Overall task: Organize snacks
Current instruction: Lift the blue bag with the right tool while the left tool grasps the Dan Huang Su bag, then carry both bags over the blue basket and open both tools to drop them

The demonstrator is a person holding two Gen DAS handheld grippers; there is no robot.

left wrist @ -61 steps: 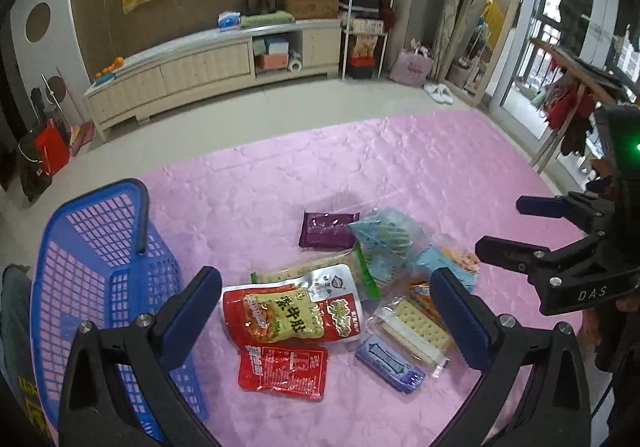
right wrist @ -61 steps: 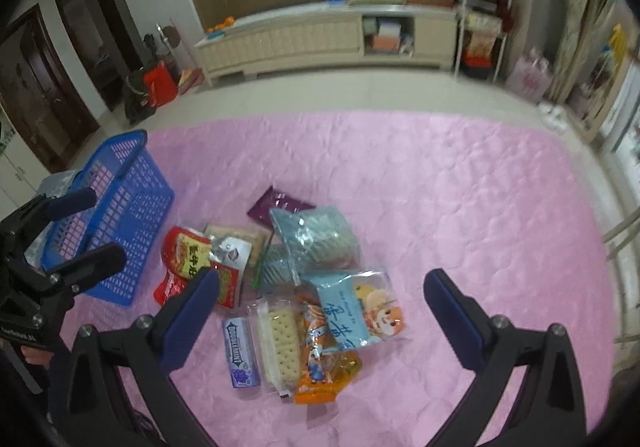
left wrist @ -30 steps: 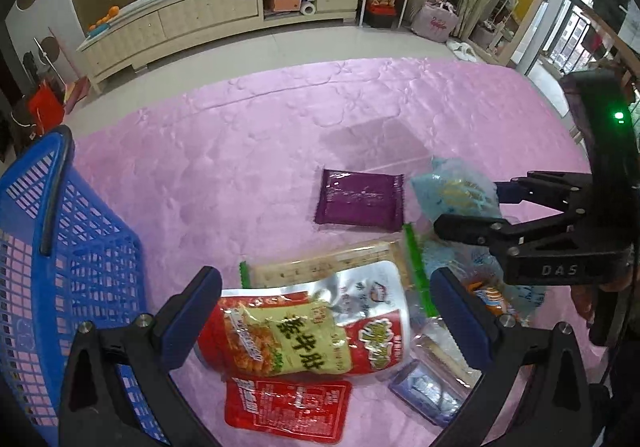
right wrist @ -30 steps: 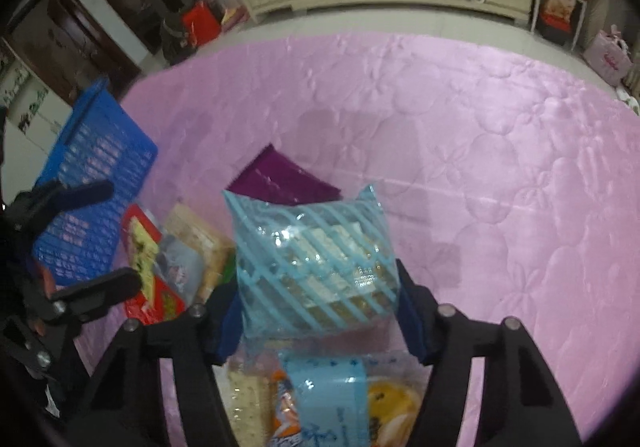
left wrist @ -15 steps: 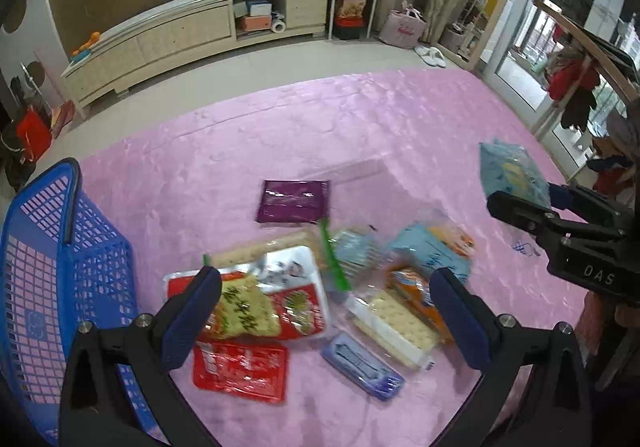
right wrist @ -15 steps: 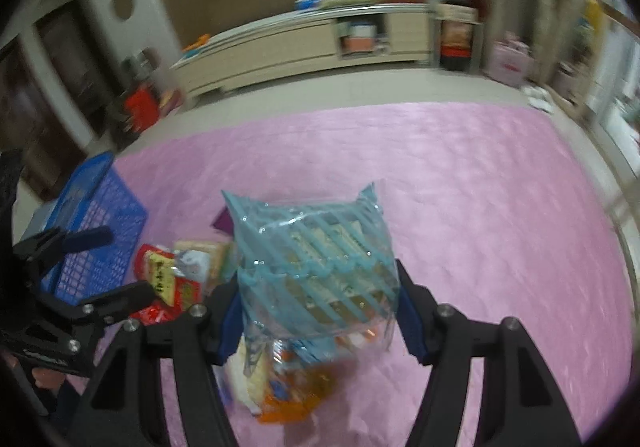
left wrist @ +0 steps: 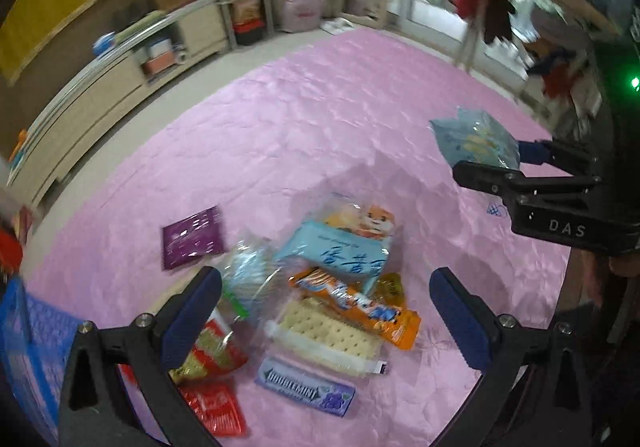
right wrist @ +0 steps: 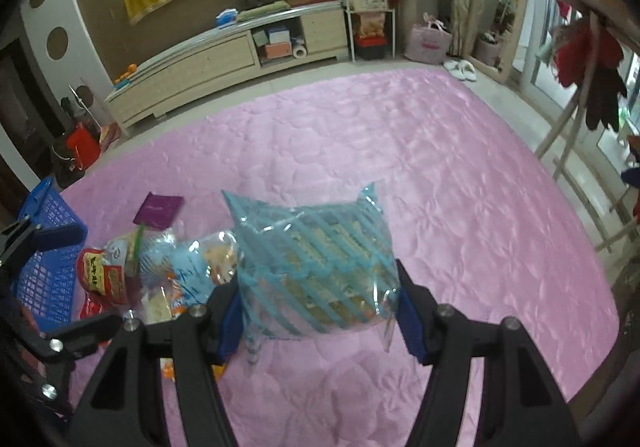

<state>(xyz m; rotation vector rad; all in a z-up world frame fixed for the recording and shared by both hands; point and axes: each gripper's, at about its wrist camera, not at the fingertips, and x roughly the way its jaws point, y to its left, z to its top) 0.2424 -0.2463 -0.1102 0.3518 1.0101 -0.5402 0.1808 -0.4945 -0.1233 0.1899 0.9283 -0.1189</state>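
Right gripper (right wrist: 320, 317) clenched on blue-striped biscuit bag (right wrist: 314, 267), pads pressed to both its sides, bag lifted clear of pink quilt (right wrist: 460, 207). Left gripper (left wrist: 326, 315) released, nothing between its fingers, hovering over snack pile.

Nearest in pile: Doublemint gum pack (left wrist: 306, 387), red sachet (left wrist: 218, 413) left of it. Beyond gum: clear cracker pack (left wrist: 328, 331), orange wrapper (left wrist: 360, 305) lying across it. Beyond crackers: light-blue bag with cartoon animal (left wrist: 348, 247). Purple packet (left wrist: 193, 237) apart, left of that bag. Blue basket (right wrist: 46, 247) at pile's left edge.
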